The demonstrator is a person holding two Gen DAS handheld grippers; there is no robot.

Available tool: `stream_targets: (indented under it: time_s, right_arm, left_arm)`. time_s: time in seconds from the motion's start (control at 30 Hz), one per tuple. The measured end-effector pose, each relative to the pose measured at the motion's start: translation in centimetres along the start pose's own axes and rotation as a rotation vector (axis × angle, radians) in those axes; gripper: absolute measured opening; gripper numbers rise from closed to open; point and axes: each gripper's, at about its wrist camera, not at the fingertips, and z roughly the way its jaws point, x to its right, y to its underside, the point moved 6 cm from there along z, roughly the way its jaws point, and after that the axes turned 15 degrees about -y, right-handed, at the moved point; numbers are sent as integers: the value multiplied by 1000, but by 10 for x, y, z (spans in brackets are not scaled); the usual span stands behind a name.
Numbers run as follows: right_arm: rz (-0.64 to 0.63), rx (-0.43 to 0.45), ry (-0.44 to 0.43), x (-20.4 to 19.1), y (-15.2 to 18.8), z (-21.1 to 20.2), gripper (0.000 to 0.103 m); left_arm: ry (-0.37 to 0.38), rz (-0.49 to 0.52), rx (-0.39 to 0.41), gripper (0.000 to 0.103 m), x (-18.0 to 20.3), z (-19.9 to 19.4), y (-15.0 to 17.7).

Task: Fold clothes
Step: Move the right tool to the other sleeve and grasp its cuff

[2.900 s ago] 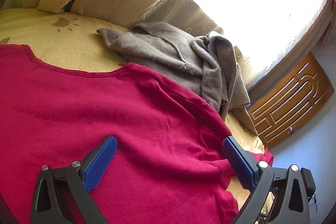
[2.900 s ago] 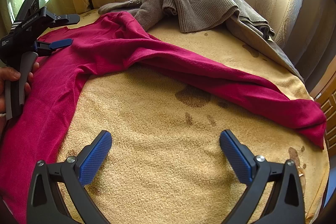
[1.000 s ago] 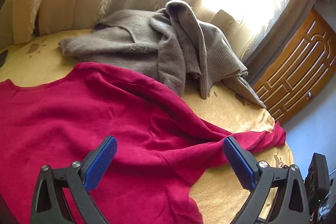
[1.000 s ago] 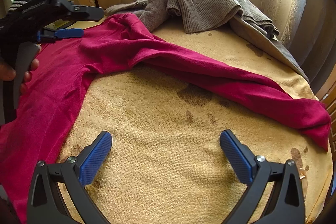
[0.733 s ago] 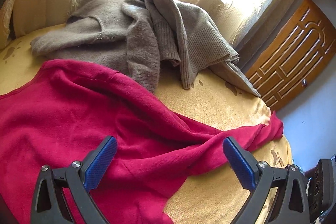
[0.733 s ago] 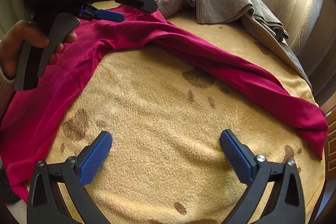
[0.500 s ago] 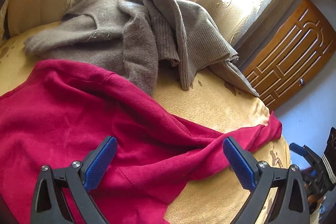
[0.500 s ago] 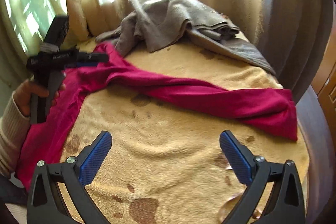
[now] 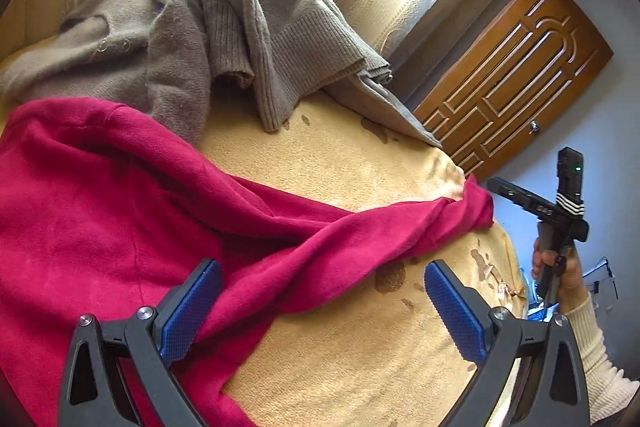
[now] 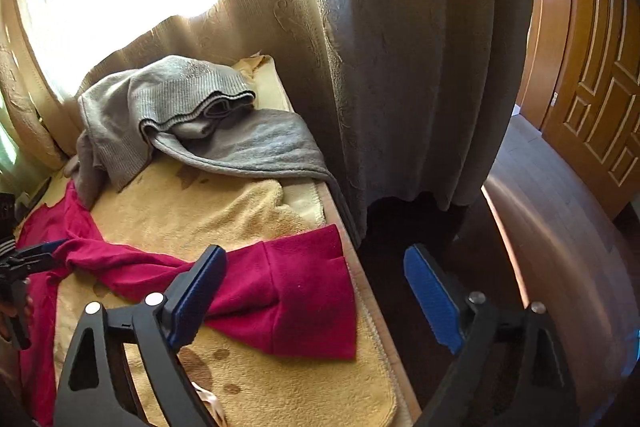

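The left gripper (image 9: 320, 303) is tilting down over the bed (image 9: 360, 155), jaws spread and empty, the red top (image 9: 120, 207) lying at its 10 o'clock. The right gripper (image 10: 316, 291) is angling down at the bed's edge, its jaws just narrowing yet gripping nothing, the top's sleeve cuff (image 10: 308, 291) lying between them.

Bare yellow blanket (image 9: 352, 155) btwn red sleeve (image 10: 304, 291) & grey sweater heap (image 9: 224, 27), curtain (image 10: 420, 67) crowding bed's far edge
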Motion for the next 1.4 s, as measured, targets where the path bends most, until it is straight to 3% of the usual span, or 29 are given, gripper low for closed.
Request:
stream_targets:
  time_s: [0.03, 0.17, 0.27, 0.33, 0.4, 0.47, 0.6, 0.7, 0.77, 0.87, 0.93, 1.0, 1.1, 1.23, 1.4]
  right_arm:
    - [-8, -18, -4, 0, 2, 6, 58]
    - [-49, -66, 1, -3, 7, 26, 49]
    - [-94, -45, 22, -9, 7, 23, 30]
    - [-129, -22, 31, -14, 7, 17, 12]
    - [-153, 5, -1, -20, 9, 7, 12]
    - [-190, 23, -95, -34, 16, -7, 12]
    - [-320, -11, -246, -75, 49, -29, 12]
    - [-324, -58, -278, -90, 78, -36, 12]
    - [-301, -68, -248, -87, 92, -40, 12]
    - [-183, -10, -170, -57, 83, -48, 19]
    - [-63, 61, -153, -31, 66, -57, 63]
    - [30, 129, -189, -16, 48, -65, 79]
    - [37, 142, -240, -26, 30, -64, 81]
    - [-22, 78, -245, -58, 17, -43, 81]
    - [-136, 32, -248, -93, -1, -14, 81]
  left_arm:
    - [24, 1, -11, 103, 3, 0, 3]
    - [-6, 80, -17, 103, 14, 3, 13]
    - [-25, 112, -9, 103, 17, 4, 14]
    - [-22, 110, -9, 103, 16, 5, 14]
    - [-16, 109, -8, 103, 16, 4, 14]
    - [-13, 118, -6, 103, 15, 4, 15]
    - [-19, 135, -11, 103, 16, 6, 15]
    - [-26, 145, -17, 103, 17, 6, 17]
    - [-31, 163, -25, 103, 19, 5, 20]
    - [-31, 211, -41, 103, 26, 1, 27]
    - [-26, 246, -51, 103, 31, -2, 33]
    - [10, 270, -79, 103, 36, -5, 42]
    - [63, 321, -120, 103, 44, -8, 62]
    - [59, 378, -130, 103, 49, -13, 74]
    - [80, 314, -113, 103, 45, -26, 63]
